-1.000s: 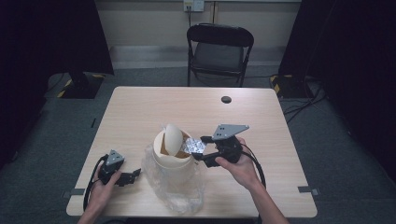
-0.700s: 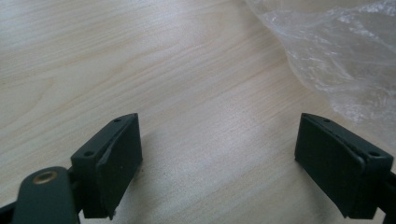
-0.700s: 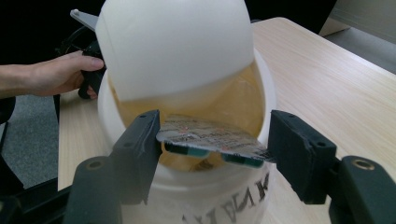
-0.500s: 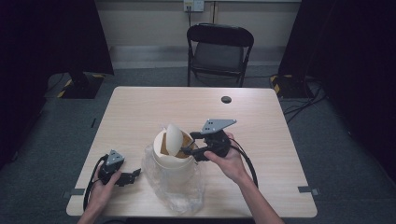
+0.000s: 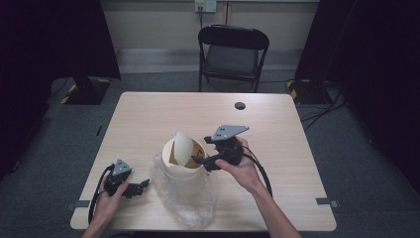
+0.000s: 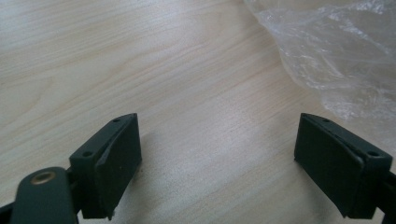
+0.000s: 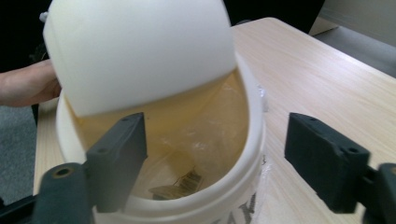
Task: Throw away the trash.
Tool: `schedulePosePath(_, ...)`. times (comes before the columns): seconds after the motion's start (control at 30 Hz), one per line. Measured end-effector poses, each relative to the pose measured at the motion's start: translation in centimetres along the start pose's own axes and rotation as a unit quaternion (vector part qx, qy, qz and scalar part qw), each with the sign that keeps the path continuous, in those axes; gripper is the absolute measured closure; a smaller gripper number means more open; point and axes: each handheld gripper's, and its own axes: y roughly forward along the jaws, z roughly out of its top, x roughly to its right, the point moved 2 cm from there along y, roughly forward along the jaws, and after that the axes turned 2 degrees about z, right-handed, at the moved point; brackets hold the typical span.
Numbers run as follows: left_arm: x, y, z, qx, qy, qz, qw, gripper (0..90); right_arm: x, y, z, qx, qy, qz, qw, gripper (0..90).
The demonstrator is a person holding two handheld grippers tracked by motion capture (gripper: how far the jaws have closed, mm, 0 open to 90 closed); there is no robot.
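Now the right hand-held gripper (image 5: pixel 198 161) hovers at the rim of the cream bin (image 5: pixel 184 168), jaws just opened with nothing between them. The bin stands on the desk (image 5: pixel 277 129), lid (image 5: pixel 182 148) tilted up. The left hand-held gripper (image 5: pixel 141 186) rests wide apart beside the clear plastic bag (image 5: pixel 190 208).

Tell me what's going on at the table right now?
A person works a small cream bin with a swing lid, standing on clear plastic. The right gripper sits at the bin's mouth; its jaws have just been opening, nothing between them, scraps lying inside. The left gripper rests open on the table.
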Motion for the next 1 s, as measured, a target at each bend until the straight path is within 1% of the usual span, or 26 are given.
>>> schedulePosePath(0.1, 0.0, 0.1, 0.0, 0.000, -0.001, -0.001, 1.0000, 13.6, 0.4, -0.2, 0.0, 0.009, 0.007, -0.003, 0.9999, 18.9)
schedulePosePath(0.13, 0.0, 0.1, 0.0, 0.000, -0.004, -0.002, 1.0000, 13.6, 0.6, -0.2, 0.0, 0.012, 0.012, -0.003, 0.9998, 17.5)
schedulePosePath(0.2, 0.0, 0.1, 0.0, 0.000, -0.002, -0.001, 1.0000, 13.5, 0.8, -0.3, -0.1, 0.016, 0.018, -0.007, 0.9997, 15.7)
schedulePosePath(0.23, 0.0, 0.1, 0.0, 0.000, -0.002, -0.001, 1.0000, 13.5, 0.8, -0.3, -0.1, 0.016, 0.018, -0.007, 0.9997, 15.7)
schedulePosePath(0.27, 0.0, 0.1, 0.0, 0.000, -0.001, 0.000, 1.0000, 13.5, 1.0, -0.5, -0.1, 0.021, 0.024, -0.008, 0.9994, 15.2)
schedulePosePath(0.3, 0.0, 0.1, 0.0, 0.000, -0.004, -0.002, 1.0000, 13.5, 1.0, -0.5, -0.1, 0.021, 0.024, -0.008, 0.9994, 15.2)
schedulePosePath(0.33, 0.0, 0.1, 0.0, 0.000, -0.004, -0.002, 1.0000, 13.5, 1.2, -0.6, -0.1, 0.029, 0.030, -0.010, 0.9991, 15.2)
schedulePosePath(0.37, 0.0, 0.1, 0.0, 0.000, -0.004, -0.002, 1.0000, 13.5, 1.2, -0.6, -0.1, 0.029, 0.030, -0.010, 0.9991, 15.2)
schedulePosePath(0.4, 0.0, 0.1, 0.0, 0.000, -0.004, -0.003, 1.0000, 13.5, 1.4, -0.8, -0.2, 0.033, 0.035, -0.012, 0.9988, 15.0)
schedulePosePath(0.5, 0.0, 0.1, 0.0, 0.000, -0.002, -0.001, 1.0000, 13.4, 1.6, -0.9, -0.3, 0.034, 0.037, -0.016, 0.9986, 14.8)
schedulePosePath(0.53, 0.0, 0.1, 0.0, 0.000, -0.004, -0.003, 1.0000, 13.4, 1.7, -1.0, -0.4, 0.036, 0.041, -0.021, 0.9983, 14.6)
schedulePosePath(0.57, 0.0, 0.1, 0.0, 0.000, -0.004, -0.003, 1.0000, 13.4, 1.7, -1.0, -0.4, 0.036, 0.041, -0.021, 0.9983, 14.6)
schedulePosePath(0.6, 0.0, 0.1, 0.0, 0.000, -0.003, -0.002, 1.0000, 13.4, 1.9, -1.2, -0.6, 0.040, 0.050, -0.027, 0.9976, 14.5)
schedulePosePath(0.63, 0.0, 0.1, 0.0, 0.000, -0.003, -0.002, 1.0000, 13.4, 1.9, -1.2, -0.6, 0.040, 0.050, -0.027, 0.9976, 14.5)
schedulePosePath(0.67, 0.0, 0.1, 0.0, 0.000, -0.002, -0.001, 1.0000, 13.4, 1.9, -1.5, -0.8, 0.042, 0.051, -0.033, 0.9973, 14.5)
schedulePosePath(0.7, 0.0, 0.1, 0.0, 0.000, -0.002, -0.001, 1.0000, 13.4, 1.9, -1.5, -0.8, 0.042, 0.051, -0.033, 0.9973, 14.5)
schedulePosePath(0.73, 0.0, 0.1, 0.0, 0.000, -0.001, 0.000, 1.0000, 13.4, 2.0, -1.7, -0.9, 0.039, 0.054, -0.040, 0.9970, 14.5)
schedulePosePath(0.77, 0.0, 0.1, 0.0, 0.000, -0.001, 0.000, 1.0000, 13.4, 2.0, -1.7, -0.9, 0.039, 0.054, -0.040, 0.9970, 14.5)
schedulePosePath(0.87, 0.0, 0.1, 0.0, 0.000, -0.002, -0.001, 1.0000, 13.5, 2.2, -2.4, -1.1, 0.044, 0.061, -0.054, 0.9957, 14.5)
schedulePosePath(1.0, 0.0, 0.1, 0.0, 0.000, -0.001, 0.000, 1.0000, 13.4, 2.5, -3.0, -1.6, 0.040, 0.071, -0.069, 0.9943, 14.5)
